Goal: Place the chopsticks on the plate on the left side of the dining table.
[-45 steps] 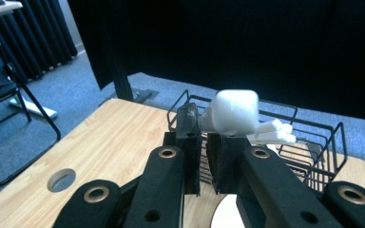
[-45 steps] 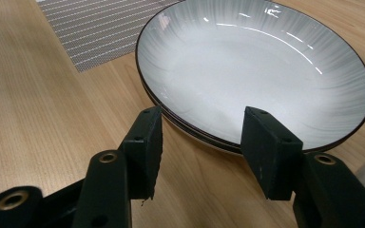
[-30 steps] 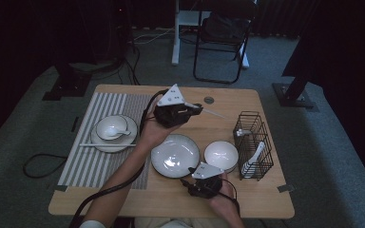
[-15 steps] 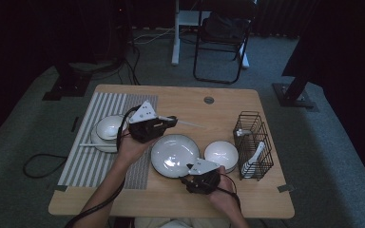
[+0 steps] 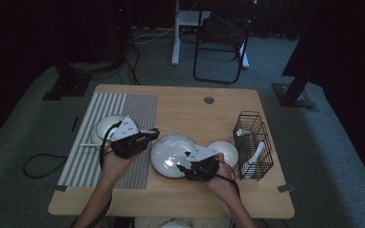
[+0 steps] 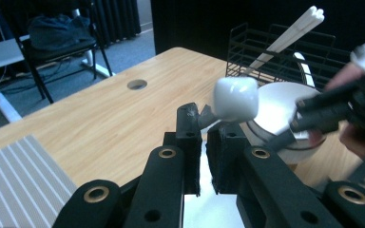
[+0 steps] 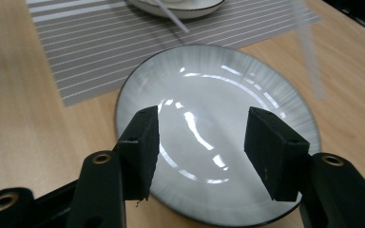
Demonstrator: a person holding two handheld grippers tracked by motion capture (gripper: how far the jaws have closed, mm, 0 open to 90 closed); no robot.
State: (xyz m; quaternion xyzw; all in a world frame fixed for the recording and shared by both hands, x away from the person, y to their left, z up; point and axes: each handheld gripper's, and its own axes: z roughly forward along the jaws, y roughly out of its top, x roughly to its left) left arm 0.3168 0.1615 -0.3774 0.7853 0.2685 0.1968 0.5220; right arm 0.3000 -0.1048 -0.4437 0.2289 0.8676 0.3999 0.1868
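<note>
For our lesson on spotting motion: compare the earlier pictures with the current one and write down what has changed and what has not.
The left tongs, shut on a white spoon, travelled from the table's middle leftward and nearer the person. The right tongs have just been opening, nothing between them, above the plate. The small bowl, wire rack and striped mat stayed put.

You have a pale, wood-grain table top (image 5: pixel 185 102) carrying a grey placemat (image 5: pixel 123 114) with fine white stripes on its left half and a plain grey weave on the right, plus a black wire rack (image 5: pixel 253 142) holding white chopsticks (image 6: pixel 285 38) and a white spoon (image 5: pixel 254 159). Your round glazed plate (image 7: pixel 209 128) is pale grey-white with a thin dark rim, and beside it stand a plain white bowl (image 5: pixel 225 151) and a white, dark-rimmed dish (image 5: pixel 105 127) on the mat. Your left gripper (image 6: pixel 204 137) is black with brass-coloured rivets and holds a glossy white spoon-shaped piece (image 6: pixel 235 99); your right gripper (image 7: pixel 199 152) has matt black jaws.
</note>
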